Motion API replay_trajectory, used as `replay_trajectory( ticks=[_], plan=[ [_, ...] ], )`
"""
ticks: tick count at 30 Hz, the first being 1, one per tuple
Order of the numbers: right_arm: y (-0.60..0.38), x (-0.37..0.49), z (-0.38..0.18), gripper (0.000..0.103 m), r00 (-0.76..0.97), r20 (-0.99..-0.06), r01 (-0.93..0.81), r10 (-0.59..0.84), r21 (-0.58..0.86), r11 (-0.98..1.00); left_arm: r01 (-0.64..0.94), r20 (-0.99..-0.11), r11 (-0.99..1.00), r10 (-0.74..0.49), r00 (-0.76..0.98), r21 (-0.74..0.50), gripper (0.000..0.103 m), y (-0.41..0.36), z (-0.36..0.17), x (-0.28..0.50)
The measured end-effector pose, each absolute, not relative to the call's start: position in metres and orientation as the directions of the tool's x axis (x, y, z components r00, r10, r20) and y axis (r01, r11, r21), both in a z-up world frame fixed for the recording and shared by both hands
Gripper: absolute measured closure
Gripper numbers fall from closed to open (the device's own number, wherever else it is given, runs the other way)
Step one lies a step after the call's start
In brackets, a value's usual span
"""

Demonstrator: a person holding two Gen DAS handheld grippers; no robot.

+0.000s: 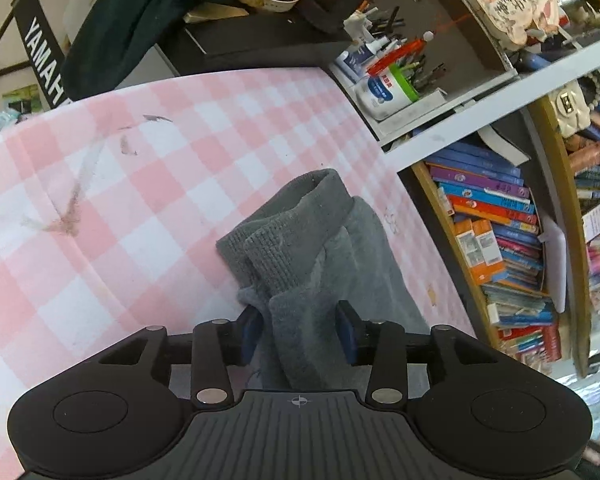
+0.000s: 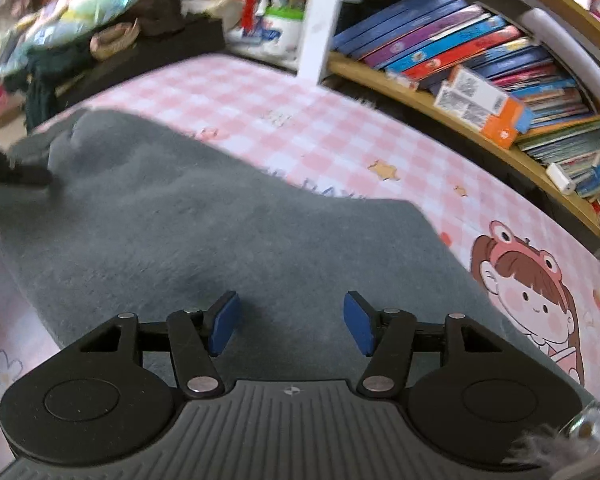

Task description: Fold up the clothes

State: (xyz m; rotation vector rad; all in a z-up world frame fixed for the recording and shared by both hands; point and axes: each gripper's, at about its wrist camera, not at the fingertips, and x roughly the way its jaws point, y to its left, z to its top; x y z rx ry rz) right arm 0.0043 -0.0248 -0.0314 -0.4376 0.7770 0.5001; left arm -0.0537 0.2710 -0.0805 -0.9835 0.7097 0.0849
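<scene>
A grey fleece garment with ribbed cuffs lies on the pink checked mat. My left gripper has its blue pads on either side of a bunched fold of the garment and holds it. In the right wrist view the same grey garment spreads flat over the mat. My right gripper is open just above the cloth and holds nothing. The other gripper shows as a dark shape at the garment's far left end.
A bookshelf with stacked books stands along the mat's right edge, also in the right wrist view. A dark box with a green garment, pens and bottles sit beyond the far edge. A cartoon girl print marks the mat.
</scene>
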Motion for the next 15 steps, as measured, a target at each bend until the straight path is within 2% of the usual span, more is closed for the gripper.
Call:
replay_trajectory(
  ticks=[4, 10, 15],
  plan=[
    [-0.016, -0.010, -0.036, 0.052, 0.630, -0.740, -0.585, 0.238, -0.249, 0.772, -0.368, -0.579, 0.566, -0.248, 0.777, -0.737, 0.064, 0.271, -0.081, -0.051],
    [-0.020, -0.035, -0.033, 0.052, 0.610, -0.759, -0.606, 0.228, -0.261, 0.752, -0.351, -0.567, 0.570, -0.257, 0.783, -0.743, 0.065, 0.271, -0.083, -0.049],
    [-0.018, -0.040, -0.035, 0.052, 0.620, -0.755, -0.589, 0.214, -0.268, 0.762, -0.317, -0.587, 0.651, -0.245, 0.772, -0.689, 0.071, 0.263, -0.078, -0.041]
  ],
)
